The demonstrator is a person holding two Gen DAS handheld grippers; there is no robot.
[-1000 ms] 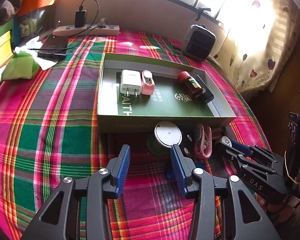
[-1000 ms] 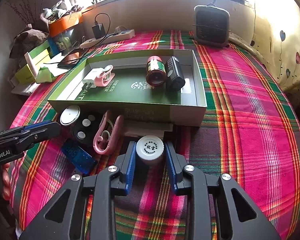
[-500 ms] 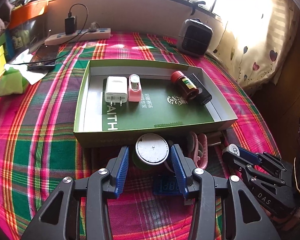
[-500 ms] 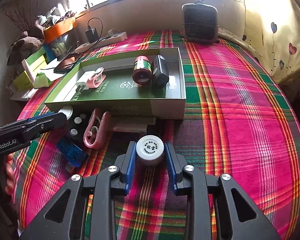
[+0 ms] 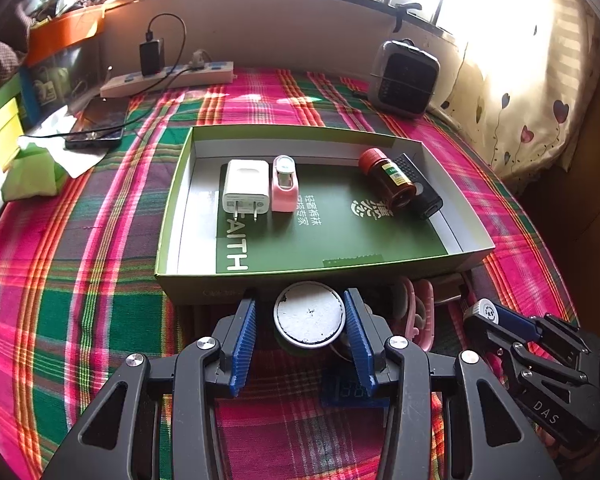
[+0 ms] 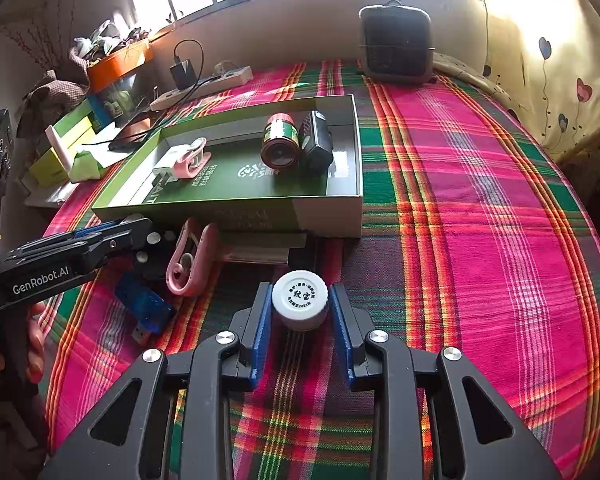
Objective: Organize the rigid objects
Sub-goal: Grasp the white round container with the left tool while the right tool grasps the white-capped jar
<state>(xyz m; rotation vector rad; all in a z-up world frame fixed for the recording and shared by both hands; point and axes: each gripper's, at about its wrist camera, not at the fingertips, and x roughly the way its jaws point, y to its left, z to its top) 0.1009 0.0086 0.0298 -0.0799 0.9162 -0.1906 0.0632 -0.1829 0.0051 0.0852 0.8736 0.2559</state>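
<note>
A shallow green box [image 5: 300, 276] [image 6: 260, 216] on the plaid cloth holds a white charger [image 5: 246, 186], a pink case [image 5: 284, 184], a red-capped brown bottle [image 5: 392, 180] and a black device [image 5: 420, 188]. In front of it my left gripper [image 5: 300, 298] stands open around a round white-topped tin [image 5: 309, 318]; the right pad is at its rim, the left pad stays clear. My right gripper [image 6: 300, 290] is shut on a small white-capped bottle [image 6: 300, 300], also seen as the white-capped bottle [image 5: 485, 312] at the right of the left wrist view.
Beside the box's front wall lie a pink clip [image 6: 192, 260], a blue USB meter [image 6: 144, 306] and a black round device [image 6: 152, 256]. At the back stand a power strip [image 5: 168, 78], a phone [image 5: 96, 132] and a black heater [image 5: 404, 76]. A hand [image 6: 4, 360] holds the left gripper.
My left gripper has swung right and forward, so the white-topped tin now sits between its fingers. The right gripper still holds the white-capped bottle, almost still.
</note>
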